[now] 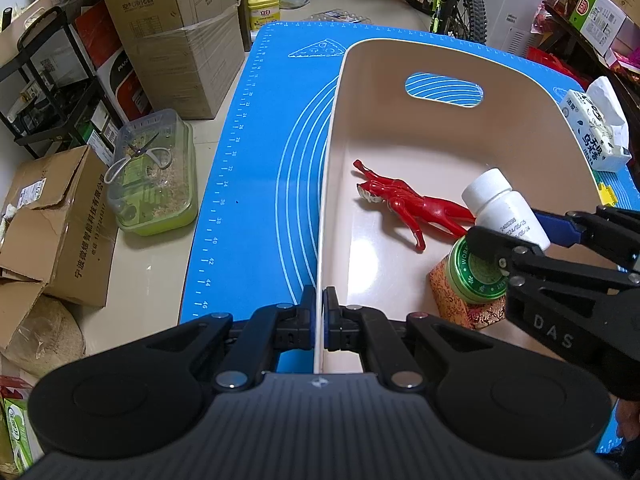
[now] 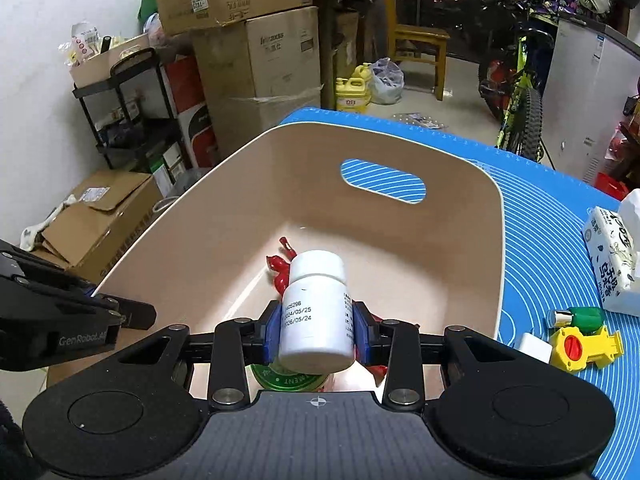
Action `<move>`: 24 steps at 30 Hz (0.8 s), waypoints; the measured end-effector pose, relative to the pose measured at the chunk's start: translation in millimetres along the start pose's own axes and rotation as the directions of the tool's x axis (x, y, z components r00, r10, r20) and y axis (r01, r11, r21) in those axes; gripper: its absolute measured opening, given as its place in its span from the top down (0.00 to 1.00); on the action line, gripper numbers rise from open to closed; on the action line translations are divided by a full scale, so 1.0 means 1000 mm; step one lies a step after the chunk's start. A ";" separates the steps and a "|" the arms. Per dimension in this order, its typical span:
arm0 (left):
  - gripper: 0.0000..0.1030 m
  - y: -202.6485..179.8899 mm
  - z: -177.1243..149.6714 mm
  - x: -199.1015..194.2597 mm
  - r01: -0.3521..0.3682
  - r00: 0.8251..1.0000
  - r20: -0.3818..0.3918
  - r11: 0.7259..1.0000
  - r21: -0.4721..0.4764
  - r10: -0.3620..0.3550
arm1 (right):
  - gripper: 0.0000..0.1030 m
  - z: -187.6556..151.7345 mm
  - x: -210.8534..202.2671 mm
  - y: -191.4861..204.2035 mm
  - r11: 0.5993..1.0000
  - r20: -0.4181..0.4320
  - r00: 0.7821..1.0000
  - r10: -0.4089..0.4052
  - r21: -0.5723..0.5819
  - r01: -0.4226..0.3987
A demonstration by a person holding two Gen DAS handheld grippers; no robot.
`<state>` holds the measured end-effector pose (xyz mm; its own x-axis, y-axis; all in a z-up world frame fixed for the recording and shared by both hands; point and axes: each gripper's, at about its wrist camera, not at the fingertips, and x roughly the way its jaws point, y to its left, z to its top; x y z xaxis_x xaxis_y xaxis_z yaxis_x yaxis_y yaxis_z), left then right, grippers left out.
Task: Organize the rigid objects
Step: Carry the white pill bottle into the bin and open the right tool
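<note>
On the floor at the far left stand brown cardboard boxes (image 1: 56, 220) and a clear plastic tub with a green base (image 1: 156, 176), a pair of scissors lying on its lid; beside them the worktop begins, covered by a blue silicone mat printed with white rulings and arcs (image 1: 248, 160); on the mat sits a beige plastic bin with an oval handle cut-out (image 1: 444, 92). The left claw (image 1: 319, 312) is pressed together on the bin's near left wall, one blue pad on the outside and one on the inside of the thin rim; inside the bin a red plastic action figure (image 1: 404, 200) lies flat on the floor of the bin, and nearer the right a round green-lidded tin (image 1: 478, 276) rests on a red-and-gold patterned box (image 1: 452, 300). Above these the right claw (image 2: 318, 330) pinches a white plastic pill bottle with a white cap and printed dates (image 2: 316, 312) by its body, the cap pointing away from the camera and the bottle hanging over the bin's interior, clear of the floor of the bin. Farther right, on the mat outside the bin, lie a small white block (image 2: 534, 346), a yellow toy with a red knob (image 2: 580, 346), a small green bottle with a silver cap (image 2: 580, 317) touching it, and a white tissue pack with dark print (image 2: 612, 260).
</note>
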<state>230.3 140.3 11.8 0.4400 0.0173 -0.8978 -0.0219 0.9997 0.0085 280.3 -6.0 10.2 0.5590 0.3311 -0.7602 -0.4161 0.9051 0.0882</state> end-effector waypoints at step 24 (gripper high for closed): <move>0.95 0.000 0.000 -0.002 0.004 1.000 0.004 1.000 0.001 -0.004 | 0.24 0.006 -0.056 -0.050 0.996 0.135 0.990 -0.049 0.085 0.037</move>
<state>229.4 140.2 13.9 0.4437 0.0131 -0.8961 -0.0192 0.9998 0.0051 273.9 -68.1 52.3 0.6705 0.3197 -0.6695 -0.3325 0.9362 0.1140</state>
